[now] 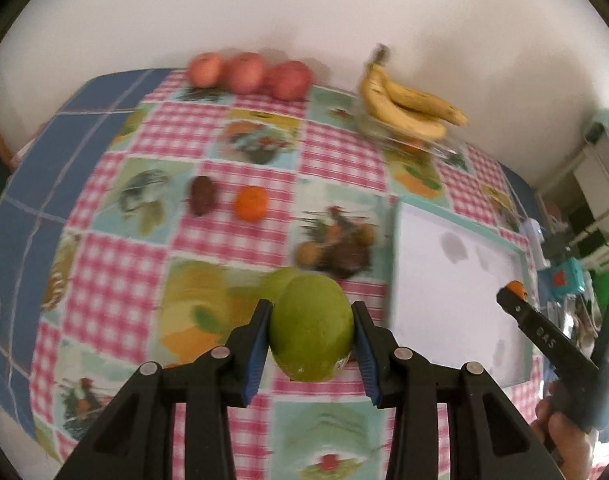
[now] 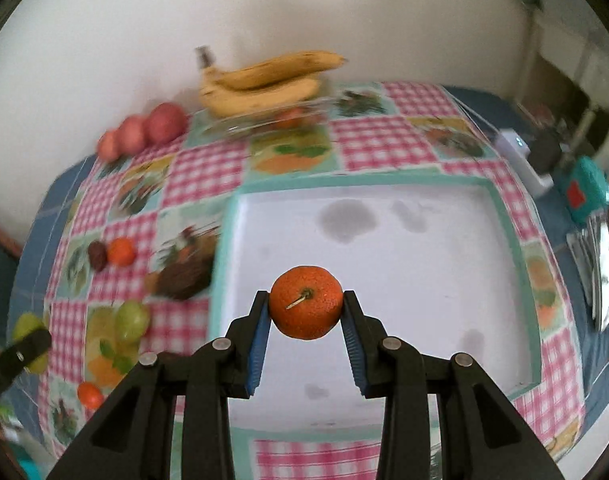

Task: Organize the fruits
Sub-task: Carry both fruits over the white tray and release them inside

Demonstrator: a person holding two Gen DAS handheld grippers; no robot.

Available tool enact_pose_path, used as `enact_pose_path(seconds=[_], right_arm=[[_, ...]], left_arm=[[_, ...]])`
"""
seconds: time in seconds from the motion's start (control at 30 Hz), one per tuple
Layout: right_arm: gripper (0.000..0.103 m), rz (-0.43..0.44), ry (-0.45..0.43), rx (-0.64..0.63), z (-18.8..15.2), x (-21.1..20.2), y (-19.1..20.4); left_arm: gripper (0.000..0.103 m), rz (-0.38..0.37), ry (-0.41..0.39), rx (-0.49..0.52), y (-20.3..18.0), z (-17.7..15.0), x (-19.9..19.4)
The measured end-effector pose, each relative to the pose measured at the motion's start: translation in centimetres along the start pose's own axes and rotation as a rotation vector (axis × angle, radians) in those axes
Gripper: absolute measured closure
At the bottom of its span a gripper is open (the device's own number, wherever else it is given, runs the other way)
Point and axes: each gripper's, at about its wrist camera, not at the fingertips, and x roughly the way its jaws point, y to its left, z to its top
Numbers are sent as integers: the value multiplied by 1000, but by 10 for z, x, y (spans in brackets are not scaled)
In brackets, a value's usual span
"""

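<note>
My left gripper (image 1: pixel 312 308) is shut on a green fruit (image 1: pixel 310 332), held above the checked tablecloth; a second green fruit (image 1: pixel 282 282) lies just behind it. My right gripper (image 2: pixel 306 298) is shut on an orange mandarin (image 2: pixel 306 308), stem toward the camera, over the white tray (image 2: pixel 508 216) with a teal rim. In the left wrist view the tray (image 1: pixel 464 224) lies to the right, with the right gripper (image 1: pixel 512 292) over its right edge. In the right wrist view the left gripper (image 2: pixel 32 340) shows at the far left.
Three red apples (image 1: pixel 246 72) line the back by the wall. Bananas (image 1: pixel 412 104) rest on a glass bowl (image 1: pixel 424 144). A dark fruit (image 1: pixel 202 196) and a mandarin (image 1: pixel 251 202) sit mid-table. Another small orange fruit (image 2: pixel 90 394) lies near the front left. Clutter stands beyond the table's right edge.
</note>
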Motion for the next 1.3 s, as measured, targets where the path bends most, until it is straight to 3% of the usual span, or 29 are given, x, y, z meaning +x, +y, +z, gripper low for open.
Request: enact_pose_path(seconds=[0.37, 0.63, 0.9, 1.3], right_arm=[[66, -50, 15, 196, 13, 16, -79], [66, 6, 9, 271, 27, 28, -110], [66, -52, 14, 259, 38, 47, -122], [66, -102, 90, 231, 20, 79, -125]], left_arm=[[61, -93, 125, 153, -96, 2, 68], [61, -127, 132, 200, -127, 4, 104], [61, -125, 140, 217, -134, 1, 123], [61, -88, 162, 217, -129, -5, 134]])
